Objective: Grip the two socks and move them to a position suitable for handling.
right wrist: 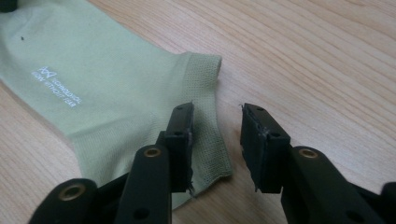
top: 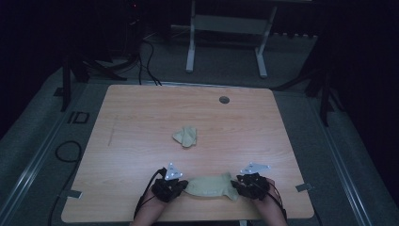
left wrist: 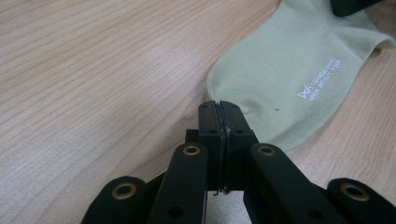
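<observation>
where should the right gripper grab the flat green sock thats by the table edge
Probably at the ribbed cuff, the open end by the right gripper. The sock lies flat, so come in low from its cuff side, one jaw sliding under the hem.

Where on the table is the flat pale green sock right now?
In the high view the flat pale green sock lies near the wooden table's front edge, between the left gripper and right gripper.

We see a pale green sock (left wrist: 299, 70) with small white lettering (left wrist: 319, 78) ahead of our black fingers (left wrist: 219, 135), its ribbed cuff (right wrist: 205, 116) the same green beside the left finger (right wrist: 180, 140) of our other gripper. Beneath lies a light wood-grain table (left wrist: 93, 70), and beyond a second, bunched pale green sock (top: 186, 136).
</observation>
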The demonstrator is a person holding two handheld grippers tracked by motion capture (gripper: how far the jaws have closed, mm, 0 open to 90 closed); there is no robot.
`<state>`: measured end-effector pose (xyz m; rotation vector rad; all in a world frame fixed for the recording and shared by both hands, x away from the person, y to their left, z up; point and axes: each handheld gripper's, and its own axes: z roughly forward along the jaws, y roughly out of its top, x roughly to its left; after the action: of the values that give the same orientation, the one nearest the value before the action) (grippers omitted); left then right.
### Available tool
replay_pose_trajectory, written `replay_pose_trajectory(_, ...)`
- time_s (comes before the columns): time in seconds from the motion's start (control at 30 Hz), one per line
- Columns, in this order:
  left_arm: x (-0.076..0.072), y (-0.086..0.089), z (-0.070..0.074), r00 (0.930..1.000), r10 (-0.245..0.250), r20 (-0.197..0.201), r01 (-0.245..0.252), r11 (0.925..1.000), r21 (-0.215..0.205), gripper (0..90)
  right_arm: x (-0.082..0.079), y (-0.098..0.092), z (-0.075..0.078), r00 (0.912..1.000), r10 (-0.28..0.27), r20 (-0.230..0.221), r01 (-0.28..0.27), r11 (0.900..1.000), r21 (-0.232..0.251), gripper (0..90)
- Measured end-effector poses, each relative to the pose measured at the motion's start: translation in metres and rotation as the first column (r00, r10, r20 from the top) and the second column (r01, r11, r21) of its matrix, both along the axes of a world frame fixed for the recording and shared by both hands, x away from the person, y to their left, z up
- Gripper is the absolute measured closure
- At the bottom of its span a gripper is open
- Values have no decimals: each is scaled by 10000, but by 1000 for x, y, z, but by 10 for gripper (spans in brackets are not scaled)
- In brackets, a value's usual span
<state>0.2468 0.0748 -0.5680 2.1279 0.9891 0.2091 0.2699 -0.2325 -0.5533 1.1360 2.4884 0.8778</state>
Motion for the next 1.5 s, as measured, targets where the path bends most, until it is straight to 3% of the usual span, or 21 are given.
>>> replay_pose_trajectory(0.1,-2,0,3,9998,-174,85,177,9993,-328,738,-1,-2,3,9999,-111,84,110,9999,48,645)
replay_pose_trajectory(0.2,-4,0,7,9994,-170,303,181,9991,-381,635,-2,-1,13,9999,-17,99,12,9988,487,636)
replay_pose_trajectory(0.37,-7,10,13,9985,-68,551,101,9982,-599,562,0,8,33,9987,325,405,-359,9956,870,565)
replay_pose_trajectory(0.43,-10,15,14,9974,-111,715,159,9976,-680,511,4,14,40,9981,303,539,-349,9956,872,589)
replay_pose_trajectory(0.7,-20,39,16,9947,61,1024,-18,9991,-418,498,34,50,64,9937,965,571,-1018,9900,977,514)
replay_pose_trajectory(0.97,-27,60,8,9976,377,584,-313,9939,-1055,418,71,95,78,9882,1360,706,-1417,9865,820,512)
replay_pose_trajectory(1.13,-31,65,8,9968,330,729,-271,9964,-800,411,96,120,77,9881,1417,602,-1450,9879,550,515)
replay_pose_trajectory(1.33,-28,68,6,9954,627,727,-568,9952,-799,364,128,148,66,9923,1189,344,-1192,9929,65,498)
replay_pose_trajectory(1.47,-25,67,3,9951,788,598,-740,9942,-782,236,149,163,53,9959,904,82,-903,9959,-96,477)
replay_pose_trajectory(1.5,-25,67,2,9945,835,631,-787,9940,-764,151,153,166,50,9964,846,9,-846,9963,-133,474)
